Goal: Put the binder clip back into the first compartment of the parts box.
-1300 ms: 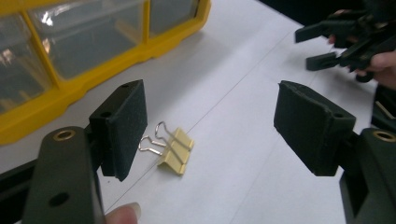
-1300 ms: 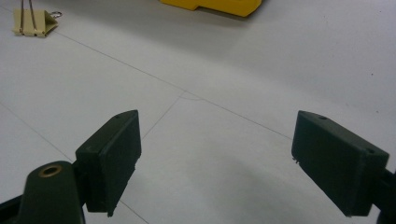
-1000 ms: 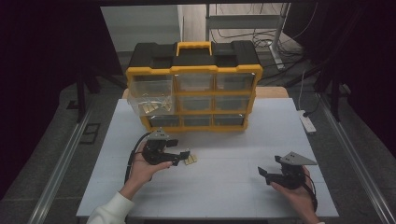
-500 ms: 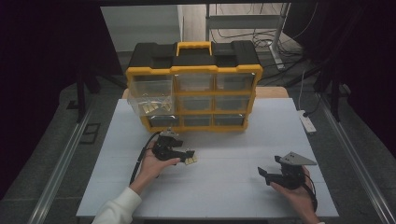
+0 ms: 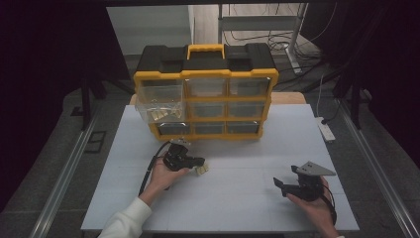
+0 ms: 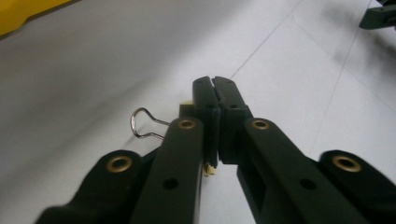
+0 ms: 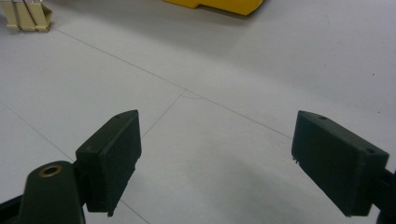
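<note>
Nearest the person, the right gripper (image 5: 286, 187) rests on the near right of the white table (image 5: 247, 208), its jaws spread wide with nothing between them; it plays no part yet. A little farther in and to the left, the left gripper (image 5: 197, 161) lies low on the table with its jaws just closed. In the left gripper view a cream binder clip (image 6: 211, 169) peeks out from under the pressed pads, its wire handle (image 6: 144, 123) sticking out to the side, so the clip looks pinched. More cream clips (image 5: 202, 170) lie just beside the jaw tips. At the far side stands the yellow drawer organizer (image 5: 205, 101), its top left drawer (image 5: 159, 106) pulled out with a few clips already inside. So some clips seem stored, one is gripped, and lifting it to the drawer and fetching the rest appears left.
</note>
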Demonstrator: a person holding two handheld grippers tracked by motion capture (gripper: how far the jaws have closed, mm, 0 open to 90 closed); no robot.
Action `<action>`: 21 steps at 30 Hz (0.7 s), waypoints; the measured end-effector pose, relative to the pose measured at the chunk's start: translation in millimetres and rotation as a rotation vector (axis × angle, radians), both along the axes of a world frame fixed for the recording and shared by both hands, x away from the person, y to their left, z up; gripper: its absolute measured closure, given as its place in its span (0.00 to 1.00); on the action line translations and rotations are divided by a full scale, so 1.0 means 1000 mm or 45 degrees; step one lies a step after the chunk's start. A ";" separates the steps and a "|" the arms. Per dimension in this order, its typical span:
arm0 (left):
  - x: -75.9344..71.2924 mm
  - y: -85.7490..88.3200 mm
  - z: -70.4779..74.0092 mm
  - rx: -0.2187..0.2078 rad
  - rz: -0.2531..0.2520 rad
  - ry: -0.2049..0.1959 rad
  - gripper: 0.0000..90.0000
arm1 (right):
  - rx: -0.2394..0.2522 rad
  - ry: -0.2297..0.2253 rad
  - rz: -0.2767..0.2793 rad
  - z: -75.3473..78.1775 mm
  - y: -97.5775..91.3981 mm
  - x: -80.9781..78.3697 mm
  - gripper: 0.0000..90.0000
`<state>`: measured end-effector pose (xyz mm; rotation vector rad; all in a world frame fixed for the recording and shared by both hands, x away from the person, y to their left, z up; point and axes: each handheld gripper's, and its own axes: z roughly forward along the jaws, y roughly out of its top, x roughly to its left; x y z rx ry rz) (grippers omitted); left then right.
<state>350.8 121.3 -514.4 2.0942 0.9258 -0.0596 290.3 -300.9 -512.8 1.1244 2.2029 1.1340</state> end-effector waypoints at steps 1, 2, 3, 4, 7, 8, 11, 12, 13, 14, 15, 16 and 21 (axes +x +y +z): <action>-0.001 -0.001 0.001 0.003 -0.005 -0.006 0.99 | 0.000 0.000 0.000 0.000 0.000 0.000 0.18; -0.002 -0.001 0.001 0.004 -0.009 -0.008 0.99 | 0.000 -0.001 0.001 0.000 0.000 0.000 0.18; -0.004 -0.002 0.002 -0.008 -0.015 -0.015 0.99 | -0.001 -0.001 0.002 0.000 0.000 0.000 0.18; -0.005 -0.002 0.004 -0.009 -0.020 -0.026 0.99 | -0.001 -0.002 0.001 0.000 0.000 0.000 0.18; -0.011 -0.001 0.011 -0.032 -0.016 -0.064 0.99 | -0.005 -0.002 -0.003 0.000 0.000 0.000 0.18; -0.013 0.000 0.014 -0.040 -0.016 -0.078 0.99 | -0.005 -0.002 -0.003 0.000 0.000 0.000 0.18; -0.021 0.004 0.022 -0.072 0.000 -0.117 0.99 | -0.006 -0.002 -0.003 0.000 0.000 0.000 0.18; -0.029 0.008 0.031 -0.114 0.018 -0.160 0.99 | -0.002 -0.002 0.000 0.000 0.000 0.000 0.18; -0.031 0.010 0.033 -0.126 0.019 -0.172 0.99 | -0.006 -0.003 -0.004 0.000 0.000 0.000 0.18; -0.031 0.010 0.033 -0.126 0.019 -0.172 0.99 | -0.006 -0.003 -0.004 0.000 0.000 0.000 0.18; -0.036 0.012 0.038 -0.142 0.023 -0.197 0.99 | -0.006 -0.004 -0.004 0.000 0.000 0.000 0.18; -0.040 0.014 0.041 -0.154 0.023 -0.211 0.99 | -0.006 -0.004 -0.004 0.000 0.000 -0.001 0.18; -0.056 0.022 0.053 -0.186 0.014 -0.261 0.99 | -0.003 -0.004 0.000 0.000 0.000 0.000 0.18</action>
